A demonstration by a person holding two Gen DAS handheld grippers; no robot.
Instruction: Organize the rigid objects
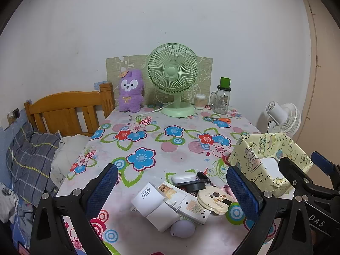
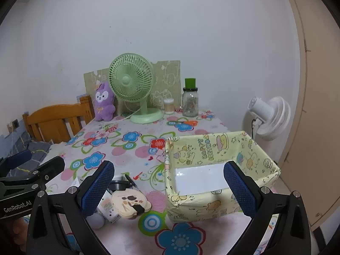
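A pile of small rigid objects lies at the near edge of the flowered table (image 1: 148, 140): a white 45W charger (image 1: 148, 195), a white cube adapter (image 1: 162, 217), a lilac egg-shaped thing (image 1: 182, 228), a flat white box (image 1: 187, 204), a round cream compact (image 1: 214, 198), a black lid (image 1: 191, 184) and a white case (image 1: 183, 177). My left gripper (image 1: 172, 193) is open above the pile. A yellow cartoon-print box (image 2: 221, 170), open and with a white bottom, stands to the right. My right gripper (image 2: 169, 189) is open and empty in front of it. The compact (image 2: 131, 204) also shows in the right wrist view.
At the back stand a green desk fan (image 1: 173, 78), a purple plush (image 1: 129, 91), a cotton-swab jar (image 1: 199, 101) and a glass jar with green lid (image 1: 222, 97). Orange scissors (image 1: 221, 119) lie near them. A wooden bed (image 1: 70, 110) is left, a white fan (image 1: 283, 116) right.
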